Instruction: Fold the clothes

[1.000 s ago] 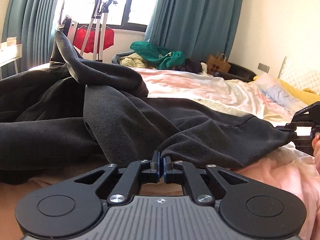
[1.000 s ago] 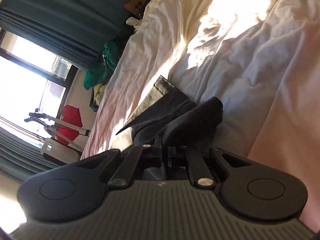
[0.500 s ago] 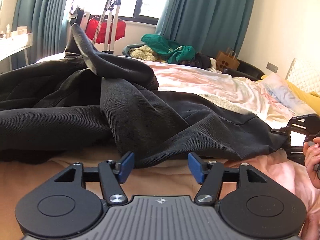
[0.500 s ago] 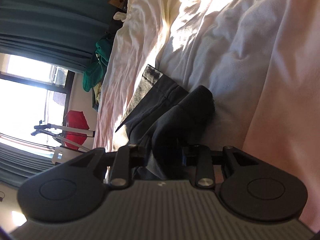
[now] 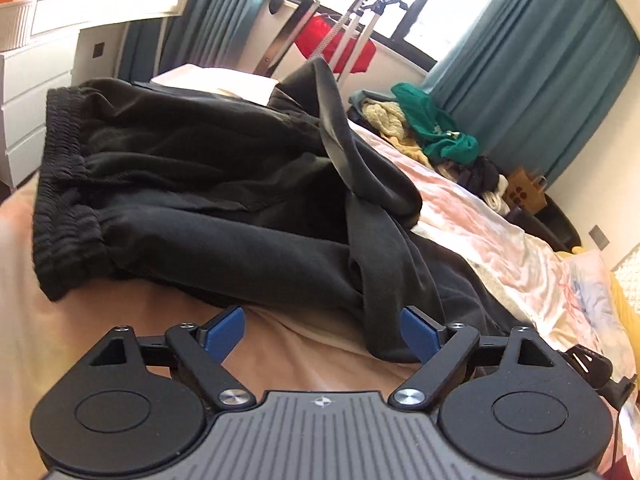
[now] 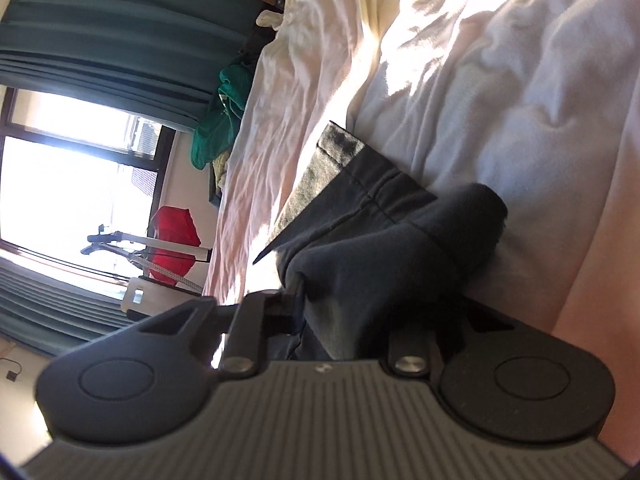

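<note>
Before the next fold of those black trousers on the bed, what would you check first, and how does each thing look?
1. Left hand-held gripper free of cloth: ok. Its jaws are opening, and nothing lies between the blue pads.
2. Right hand-held gripper has the hem end: ok. Its jaws are closing with dark cloth of the black trousers bunched between them.
3. Trousers lying flat: not ok. One leg rears up in a loop and a strip crosses over the other.
4. Waistband visible and reachable: ok.
5. Bare bedspread beside the trousers to fold on: ok.
6. Grip firm enough to lift: cannot tell.
</note>
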`<state>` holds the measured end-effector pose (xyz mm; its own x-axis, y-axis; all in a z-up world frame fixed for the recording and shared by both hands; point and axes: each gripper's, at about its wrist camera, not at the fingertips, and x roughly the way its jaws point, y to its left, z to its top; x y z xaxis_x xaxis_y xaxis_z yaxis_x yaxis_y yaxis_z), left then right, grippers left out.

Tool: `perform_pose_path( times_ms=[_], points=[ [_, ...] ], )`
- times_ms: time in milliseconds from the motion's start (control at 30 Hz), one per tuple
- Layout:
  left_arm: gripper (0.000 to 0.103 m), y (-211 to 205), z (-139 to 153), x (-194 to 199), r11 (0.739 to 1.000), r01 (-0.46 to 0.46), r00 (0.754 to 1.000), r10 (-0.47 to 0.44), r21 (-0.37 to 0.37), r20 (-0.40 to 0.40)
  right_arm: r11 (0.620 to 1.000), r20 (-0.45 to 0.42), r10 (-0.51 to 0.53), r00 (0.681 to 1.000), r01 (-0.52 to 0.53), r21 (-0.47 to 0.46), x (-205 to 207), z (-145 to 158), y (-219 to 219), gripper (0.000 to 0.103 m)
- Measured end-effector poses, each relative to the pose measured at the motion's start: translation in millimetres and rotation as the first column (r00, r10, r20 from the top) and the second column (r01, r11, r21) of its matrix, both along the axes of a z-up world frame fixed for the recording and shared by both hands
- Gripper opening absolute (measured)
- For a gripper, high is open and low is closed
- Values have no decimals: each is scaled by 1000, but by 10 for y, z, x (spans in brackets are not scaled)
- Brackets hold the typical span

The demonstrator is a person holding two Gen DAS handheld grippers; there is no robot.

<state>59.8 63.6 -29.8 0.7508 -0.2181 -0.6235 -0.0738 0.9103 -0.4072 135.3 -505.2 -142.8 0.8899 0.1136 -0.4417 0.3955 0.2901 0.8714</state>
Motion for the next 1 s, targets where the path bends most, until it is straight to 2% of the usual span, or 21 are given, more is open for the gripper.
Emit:
perform_pose_path(
  times_ms=[33, 67, 133, 200, 267, 367, 533, 633, 700, 733, 767, 800, 900, 1000],
  points=[
    [95, 79, -25, 31, 999, -23, 1000, 23, -32, -7, 1000, 5, 5, 1000, -5, -19, 26, 24, -20, 15],
    [97, 160, -61, 64, 996, -48, 999, 47, -72, -18, 999, 12, 12, 1000, -11, -40, 54, 46, -43, 7],
    [98, 321, -133, 132, 983, -99, 995, 94, -151, -42, 996, 26, 12, 1000, -9, -94, 99, 97, -88, 5],
    [100, 439, -267, 202, 957, -162, 986, 146, -242, -82, 989, 43, -23, 999, 29, -144, 109, 155, -153, 5],
    [100, 520, -421, 263, 920, -217, 974, 183, -328, -130, 986, 80, -99, 992, 109, -126, 74, 179, -247, 5],
    [100, 642, -665, 340, 844, -304, 950, 233, -442, -209, 973, 96, -187, 978, 198, -119, 88, 148, -397, 5],
    [99, 880, -798, 343, 747, -415, 909, 356, -520, -214, 945, 83, -288, 954, 297, -136, 170, 19, -609, 5],
    [86, 995, -840, 380, 692, -472, 879, 420, -546, -226, 944, 65, -287, 956, 293, -150, 205, -54, -599, 5],
    [55, 1054, -827, 429, 685, -501, 863, 442, -528, -245, 942, 59, -276, 959, 282, -180, 242, -53, -591, 5],
    [49, 1077, -811, 442, 688, -509, 859, 447, -517, -250, 940, 57, -271, 961, 277, -198, 255, -41, -583, 5],
    [35, 1100, -796, 455, 691, -516, 855, 452, -506, -255, 938, 55, -268, 962, 274, -212, 264, -37, -574, 5],
    [18, 1121, -754, 458, 704, -516, 855, 450, -488, -256, 935, 50, -268, 962, 272, -230, 274, -34, -559, 5],
    [7, 1198, -518, 389, 741, -501, 864, 455, -446, -215, 927, 45, -266, 963, 269, -262, 274, -20, -526, 5],
    [6, 1347, -133, 235, 763, -472, 874, 470, -442, -122, 925, 55, -261, 964, 266, -270, 247, 27, -542, 5]
  ],
)
